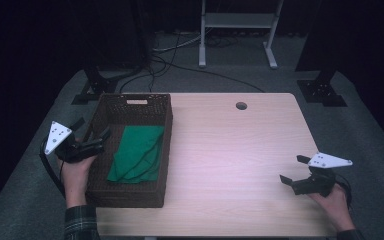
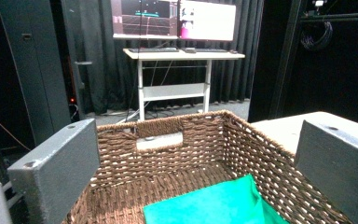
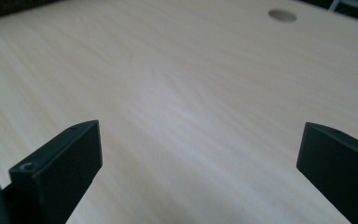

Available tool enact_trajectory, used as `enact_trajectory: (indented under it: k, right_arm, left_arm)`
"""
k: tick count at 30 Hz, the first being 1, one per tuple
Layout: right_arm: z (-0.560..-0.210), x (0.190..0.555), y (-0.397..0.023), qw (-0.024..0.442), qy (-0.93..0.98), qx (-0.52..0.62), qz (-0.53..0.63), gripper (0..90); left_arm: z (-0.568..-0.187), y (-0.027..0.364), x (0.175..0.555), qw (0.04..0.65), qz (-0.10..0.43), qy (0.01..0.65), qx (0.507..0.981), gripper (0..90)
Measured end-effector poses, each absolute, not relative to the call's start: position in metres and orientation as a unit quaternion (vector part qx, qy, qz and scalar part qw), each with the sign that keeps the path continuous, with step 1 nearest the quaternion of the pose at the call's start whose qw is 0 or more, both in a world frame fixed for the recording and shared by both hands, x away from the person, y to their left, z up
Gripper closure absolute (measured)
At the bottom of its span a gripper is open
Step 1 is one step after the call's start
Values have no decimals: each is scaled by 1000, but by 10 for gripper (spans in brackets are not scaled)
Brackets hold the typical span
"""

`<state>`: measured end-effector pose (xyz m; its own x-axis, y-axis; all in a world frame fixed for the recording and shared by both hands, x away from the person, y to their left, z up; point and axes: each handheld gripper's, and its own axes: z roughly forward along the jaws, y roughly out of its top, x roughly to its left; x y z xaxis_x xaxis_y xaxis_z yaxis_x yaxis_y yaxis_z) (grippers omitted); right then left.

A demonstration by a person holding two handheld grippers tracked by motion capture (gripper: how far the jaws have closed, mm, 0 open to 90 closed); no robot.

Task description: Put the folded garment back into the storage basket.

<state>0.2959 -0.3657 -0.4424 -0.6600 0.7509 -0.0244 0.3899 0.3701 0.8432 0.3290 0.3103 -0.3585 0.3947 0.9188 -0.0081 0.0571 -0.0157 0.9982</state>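
Note:
A brown wicker basket [image 1: 130, 196] stands on the left part of the light wooden table [image 1: 230, 150]. A green cloth [image 1: 137, 152] lies crumpled inside it, toward the near right. My left gripper [image 1: 101, 139] hovers over the basket's left rim, open and holding nothing. In the left gripper view its jaws stand wide apart [image 2: 200, 140], framing the basket's inside [image 2: 168, 140] and the cloth [image 2: 214, 205] below. My right gripper [image 1: 291, 169] is open above the table's near right part. Bare tabletop [image 3: 191, 70] lies between its spread jaws [image 3: 203, 135].
A round cable hole [image 1: 241, 105] sits in the table's far middle, also seen as the hole [image 3: 282, 15]. Beyond the table are a white desk frame [image 1: 237, 20], floor cables [image 1: 180, 65] and black stand bases [image 1: 322, 92]. A desk with monitors [image 2: 182, 53] stands beyond the basket.

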Motion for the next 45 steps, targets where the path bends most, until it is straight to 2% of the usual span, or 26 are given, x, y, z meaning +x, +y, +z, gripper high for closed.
enact_trajectory:
  k: [13, 16, 19, 24, 33, 45]
  right_arm:
    - [-482, 267, -384, 178, 835, 379, 357, 0]
    - [-487, 266, -384, 177, 841, 376, 347, 0]
    - [-488, 267, -385, 156, 840, 384, 351, 0]
    - [-488, 267, -385, 156, 840, 383, 352, 0]
    - [-488, 267, -385, 156, 840, 383, 351, 0]
    - [-488, 267, -385, 156, 840, 383, 352, 0]
  left_arm:
    - [-358, 309, 331, 581, 365, 398, 609, 0]
    - [-356, 307, 330, 578, 366, 393, 614, 0]
    - [-354, 304, 329, 583, 361, 395, 611, 0]
    - [-344, 294, 324, 586, 357, 394, 611, 0]
    - [-320, 248, 314, 598, 341, 370, 623, 0]
    - [-308, 156, 306, 634, 295, 320, 639, 0]
